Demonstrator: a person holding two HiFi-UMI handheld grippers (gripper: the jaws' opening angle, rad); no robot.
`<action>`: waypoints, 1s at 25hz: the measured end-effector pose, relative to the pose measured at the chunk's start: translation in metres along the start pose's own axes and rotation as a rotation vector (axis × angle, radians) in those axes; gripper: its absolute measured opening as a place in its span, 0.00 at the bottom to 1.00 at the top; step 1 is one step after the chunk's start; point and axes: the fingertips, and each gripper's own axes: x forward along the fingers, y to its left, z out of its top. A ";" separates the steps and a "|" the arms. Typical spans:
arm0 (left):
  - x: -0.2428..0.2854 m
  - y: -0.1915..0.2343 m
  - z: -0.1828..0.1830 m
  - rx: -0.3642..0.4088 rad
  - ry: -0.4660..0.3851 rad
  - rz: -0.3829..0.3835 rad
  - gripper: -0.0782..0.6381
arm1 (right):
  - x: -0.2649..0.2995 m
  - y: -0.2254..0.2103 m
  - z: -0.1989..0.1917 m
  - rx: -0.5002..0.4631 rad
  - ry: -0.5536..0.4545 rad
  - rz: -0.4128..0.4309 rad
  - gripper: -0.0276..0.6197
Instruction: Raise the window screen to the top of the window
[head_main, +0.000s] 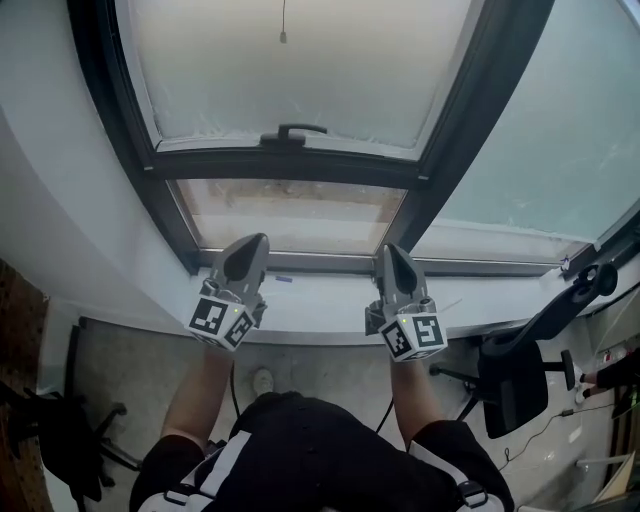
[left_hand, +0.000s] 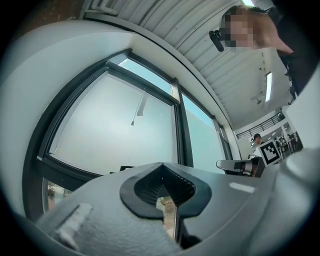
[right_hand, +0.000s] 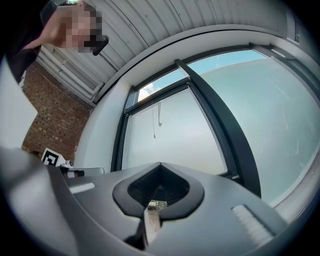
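Left tool (head_main: 252, 243) and right tool (head_main: 391, 252) are both closed and empty, held below the window (head_main: 300, 168). The screen (head_main: 300, 70) covers the window down to its handle (head_main: 291, 132); the window's top is cut off.

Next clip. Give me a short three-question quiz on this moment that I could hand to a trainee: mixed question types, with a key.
1. Multiple choice: where is the handle of the screen? A) at the window's top; B) low down, with a strip of bare glass beneath it; C) resting on the sill.
2. True or false: the left gripper and the right gripper are both shut and hold nothing.
3. Short answer: what hangs in front of the screen, above the handle?
Key: 1 B. 2 True. 3 A thin cord.
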 end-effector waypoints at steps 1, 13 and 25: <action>-0.004 -0.005 -0.002 0.009 0.007 0.009 0.11 | -0.006 -0.003 0.002 -0.004 0.001 0.012 0.05; -0.081 -0.059 -0.025 0.015 0.096 0.137 0.11 | -0.080 -0.011 -0.030 0.049 0.122 0.079 0.05; -0.140 -0.032 -0.037 -0.027 0.141 0.165 0.11 | -0.104 0.040 -0.058 0.087 0.143 0.035 0.05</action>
